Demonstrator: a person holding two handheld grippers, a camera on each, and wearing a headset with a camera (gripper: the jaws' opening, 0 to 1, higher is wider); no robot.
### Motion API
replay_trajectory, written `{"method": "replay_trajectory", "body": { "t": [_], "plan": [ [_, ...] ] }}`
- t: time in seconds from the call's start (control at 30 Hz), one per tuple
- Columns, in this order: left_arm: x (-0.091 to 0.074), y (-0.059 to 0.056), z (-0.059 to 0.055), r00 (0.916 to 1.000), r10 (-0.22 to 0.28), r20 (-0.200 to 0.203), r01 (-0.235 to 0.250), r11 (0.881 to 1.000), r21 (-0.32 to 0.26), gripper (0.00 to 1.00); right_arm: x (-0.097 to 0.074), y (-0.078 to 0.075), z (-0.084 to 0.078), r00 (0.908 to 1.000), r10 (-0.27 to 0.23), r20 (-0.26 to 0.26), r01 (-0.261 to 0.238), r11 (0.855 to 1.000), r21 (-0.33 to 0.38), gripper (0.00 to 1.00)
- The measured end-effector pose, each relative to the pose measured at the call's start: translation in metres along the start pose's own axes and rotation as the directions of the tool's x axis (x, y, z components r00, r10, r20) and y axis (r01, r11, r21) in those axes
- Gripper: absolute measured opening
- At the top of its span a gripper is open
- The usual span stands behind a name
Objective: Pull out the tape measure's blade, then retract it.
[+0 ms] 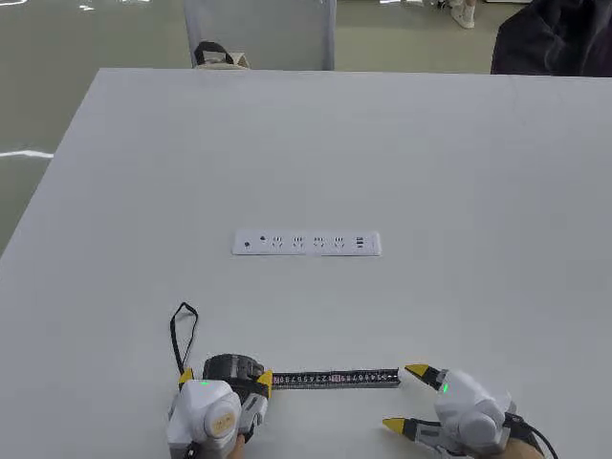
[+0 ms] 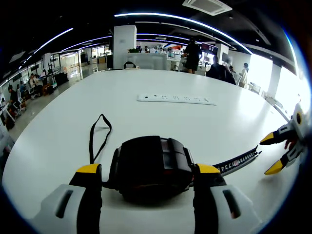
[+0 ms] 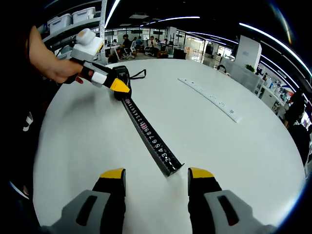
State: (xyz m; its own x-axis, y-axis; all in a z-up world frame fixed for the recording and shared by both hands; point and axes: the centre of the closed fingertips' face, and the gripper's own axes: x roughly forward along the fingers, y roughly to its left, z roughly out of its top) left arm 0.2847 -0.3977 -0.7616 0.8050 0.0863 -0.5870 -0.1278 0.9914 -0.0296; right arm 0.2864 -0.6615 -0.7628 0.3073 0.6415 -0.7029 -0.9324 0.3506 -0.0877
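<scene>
Left tool (image 1: 226, 378), bottom left of head view, clenched on black tape measure (image 1: 232, 366), yellow tips either side of the case. Right tool (image 1: 406, 397), bottom right, jaws spread, grasping nothing. Blade (image 1: 335, 379) lies flat on surface (image 1: 335, 143), running right from the case, end just beside right tool's upper tip. Right gripper view: blade end sits between the yellow tips, black with white numerals; a hand (image 3: 61, 70) holds left tool at upper left. Left gripper view: case looks ribbed and rubbery at centre, thin black strap (image 2: 95, 136) loops off to its left. White power strip (image 1: 306, 243) mid frame in head view, well apart from the tape measure. Surface white, smooth, matte. Room is an open office: ceiling light strips, people at far desks, glossy floor (image 1: 57, 57) at upper left of head view.
</scene>
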Motion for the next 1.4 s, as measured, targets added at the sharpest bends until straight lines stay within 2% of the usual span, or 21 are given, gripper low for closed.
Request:
{"method": "replay_trajectory", "body": {
  "t": [0.27, 0.5, 0.57, 0.7, 0.83, 1.07, 1.13, 1.27, 1.4],
  "plan": [
    [-0.002, -0.004, 0.002, 1.0, -0.001, 0.008, 0.001, 1.0, -0.018, 0.71, 0.004, -0.014, -0.005, 0.9978, 0.058, -0.032, -0.06, 0.996, -0.068, 0.46],
    [0.0, -0.003, 0.003, 1.0, 0.003, 0.008, -0.003, 0.999, -0.05, 0.7, 0.01, -0.017, -0.006, 0.9909, 0.121, -0.059, -0.127, 0.985, -0.12, 0.42],
    [0.003, -0.001, 0.003, 1.0, 0.002, 0.004, -0.002, 0.998, -0.059, 0.71, 0.012, -0.018, -0.007, 0.9884, 0.136, -0.068, -0.144, 0.981, -0.129, 0.4],
    [0.002, -0.005, 0.002, 1.0, -0.005, -0.002, 0.005, 0.999, -0.046, 0.68, 0.017, -0.02, -0.01, 0.9807, 0.171, -0.095, -0.184, 0.971, -0.151, 0.31],
    [0.001, -0.005, 0.002, 1.0, -0.001, -0.007, 0.001, 0.999, -0.045, 0.68, 0.019, -0.02, -0.009, 0.9737, 0.201, -0.107, -0.216, 0.964, -0.153, 0.3],
    [0.001, -0.005, 0.002, 0.9999, 0.006, -0.01, -0.006, 0.999, -0.041, 0.68, 0.022, -0.022, -0.013, 0.9627, 0.236, -0.132, -0.256, 0.952, -0.165, 0.23],
    [0.001, -0.005, 0.002, 0.9999, 0.006, -0.011, -0.006, 0.999, -0.039, 0.68, 0.022, -0.022, -0.012, 0.9613, 0.242, -0.131, -0.262, 0.95, -0.17, 0.22],
    [0.001, -0.005, 0.002, 1.0, 0.003, -0.006, -0.003, 1.0, -0.03, 0.67, 0.022, -0.017, -0.011, 0.9511, 0.278, -0.135, -0.299, 0.939, -0.171, 0.18],
    [0.001, -0.005, 0.002, 1.0, 0.0, -0.008, 0.0, 1.0, -0.026, 0.67, 0.024, -0.017, -0.012, 0.9463, 0.295, -0.133, -0.315, 0.934, -0.168, 0.15]
  ]
}}
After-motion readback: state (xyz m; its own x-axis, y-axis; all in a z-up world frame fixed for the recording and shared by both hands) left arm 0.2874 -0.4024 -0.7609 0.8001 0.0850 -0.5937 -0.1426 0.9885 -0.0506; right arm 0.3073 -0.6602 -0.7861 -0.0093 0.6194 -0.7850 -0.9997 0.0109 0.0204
